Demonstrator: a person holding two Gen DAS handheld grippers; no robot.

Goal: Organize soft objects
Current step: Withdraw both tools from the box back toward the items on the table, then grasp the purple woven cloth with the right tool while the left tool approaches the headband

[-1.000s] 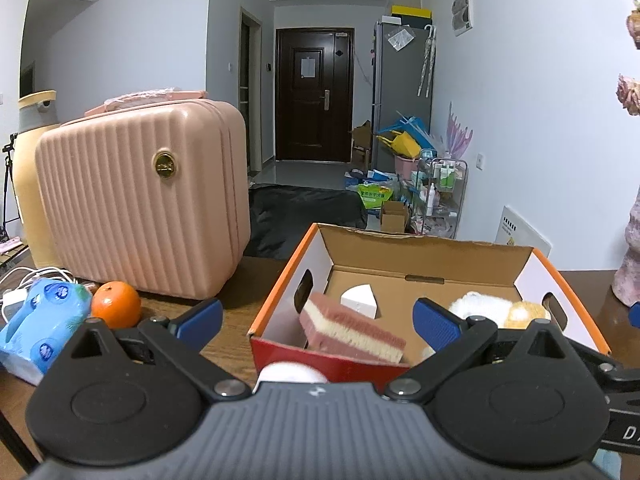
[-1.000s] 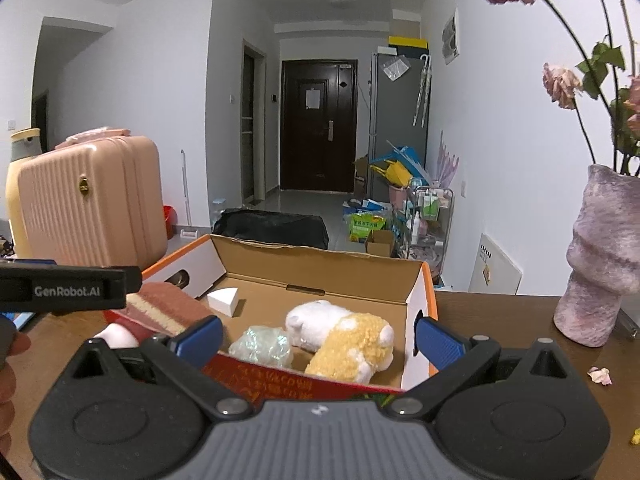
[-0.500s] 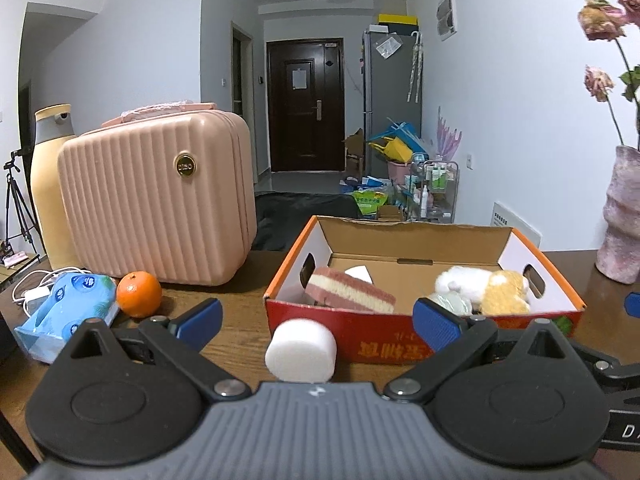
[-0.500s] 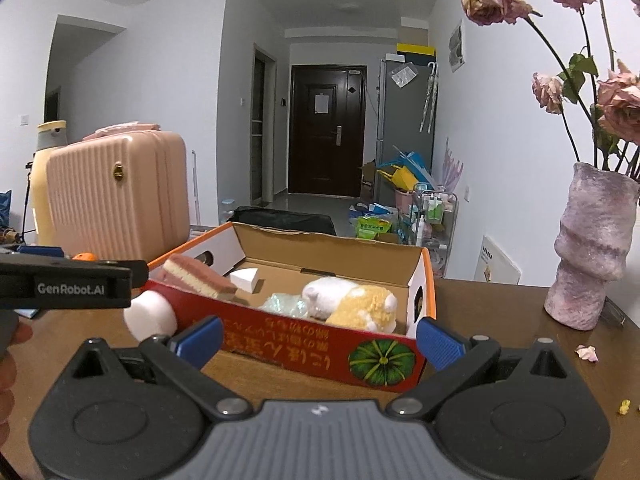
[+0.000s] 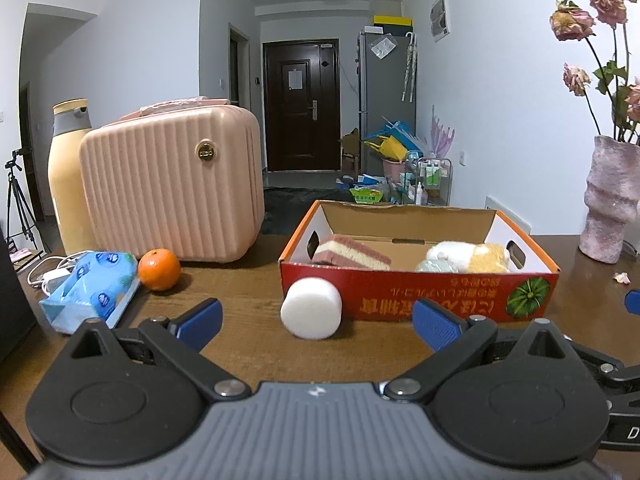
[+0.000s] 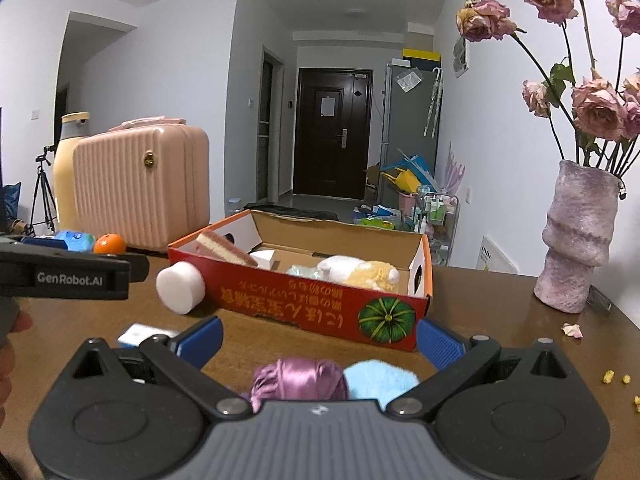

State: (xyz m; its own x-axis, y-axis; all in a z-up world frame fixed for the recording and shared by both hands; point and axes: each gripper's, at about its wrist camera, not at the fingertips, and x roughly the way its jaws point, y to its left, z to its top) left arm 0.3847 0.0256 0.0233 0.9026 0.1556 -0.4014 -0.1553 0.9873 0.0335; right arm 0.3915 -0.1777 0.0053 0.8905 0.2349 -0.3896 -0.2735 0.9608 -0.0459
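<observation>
Left hand-held gripper [image 6: 64, 276] marked "GenRobot.AI", jaws apart

Both grippers [image 5: 316, 320] [image 6: 318, 338] withdrawn from box [image 5: 416, 292]; foam cylinder [image 5: 311, 307] now exposed near box's left corner; purple and blue cloths [image 6: 300, 378] now visible.

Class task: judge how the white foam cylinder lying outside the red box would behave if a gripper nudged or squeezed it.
The white foam cylinder lies on its side on the table, so a nudge would probably roll it. Its porous look suggests it is light and would squash under the fingers. The red box right behind it would likely stop a roll that way.
</observation>
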